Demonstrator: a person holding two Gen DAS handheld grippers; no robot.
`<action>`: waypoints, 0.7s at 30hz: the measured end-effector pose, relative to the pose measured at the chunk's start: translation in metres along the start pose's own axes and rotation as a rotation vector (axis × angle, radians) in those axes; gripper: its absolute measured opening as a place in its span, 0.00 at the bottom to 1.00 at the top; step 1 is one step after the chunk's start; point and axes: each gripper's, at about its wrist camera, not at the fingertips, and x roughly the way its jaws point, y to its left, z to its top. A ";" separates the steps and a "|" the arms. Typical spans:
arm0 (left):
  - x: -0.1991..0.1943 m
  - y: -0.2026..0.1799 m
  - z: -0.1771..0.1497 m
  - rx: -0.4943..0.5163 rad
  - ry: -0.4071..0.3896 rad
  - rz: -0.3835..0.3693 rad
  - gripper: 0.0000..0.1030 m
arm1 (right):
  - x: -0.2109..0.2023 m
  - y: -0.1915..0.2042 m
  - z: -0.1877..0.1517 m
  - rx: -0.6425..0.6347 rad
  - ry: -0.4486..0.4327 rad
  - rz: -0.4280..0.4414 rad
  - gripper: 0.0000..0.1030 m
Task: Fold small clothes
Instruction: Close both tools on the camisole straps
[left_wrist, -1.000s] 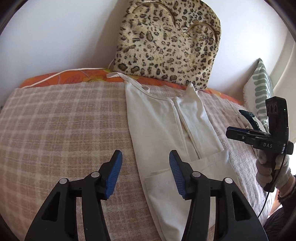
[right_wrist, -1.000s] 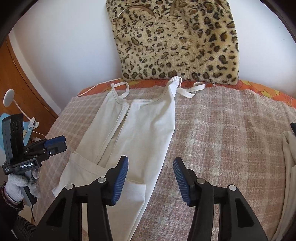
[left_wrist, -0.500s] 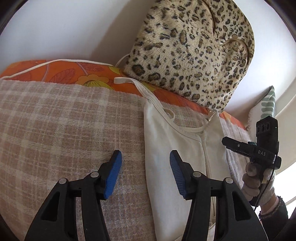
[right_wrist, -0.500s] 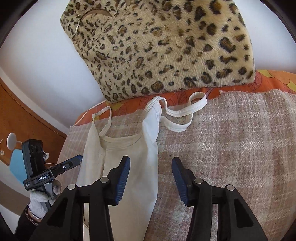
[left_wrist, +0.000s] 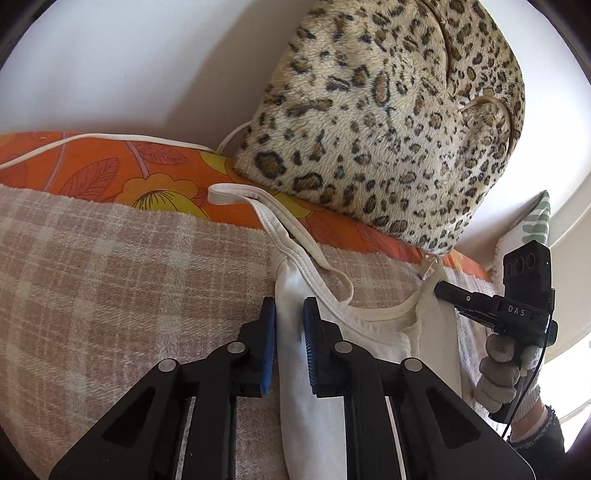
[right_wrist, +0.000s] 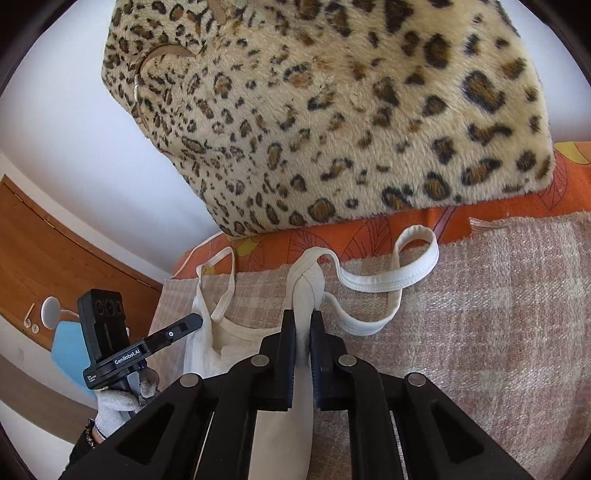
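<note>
Grippers on camisole (left_wrist: 314, 398) shoulders — left gripper (left_wrist: 290, 321) closing on one corner, right gripper (right_wrist: 303, 332) clamped on other; garment's long axis runs back toward person, on plaid blanket (left_wrist: 110, 295).

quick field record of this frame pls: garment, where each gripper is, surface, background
garment: white strappy top, lying flat, straps toward the leopard cushion
left gripper: jaws closing around the top's shoulder corner below one strap
right gripper: shut on the other shoulder corner, fabric bunched between the pads
surface: pink checked blanket over an orange floral sheet
background: white wall, wooden panel
</note>
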 end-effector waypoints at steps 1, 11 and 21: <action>0.001 0.000 0.000 0.003 0.000 -0.001 0.11 | 0.001 -0.001 0.002 0.000 0.003 -0.031 0.05; 0.007 0.002 0.016 -0.074 0.005 0.002 0.46 | 0.008 -0.008 0.009 0.043 0.039 -0.010 0.33; 0.005 0.003 0.017 -0.086 -0.050 -0.004 0.05 | 0.012 0.018 0.018 -0.036 -0.014 -0.092 0.04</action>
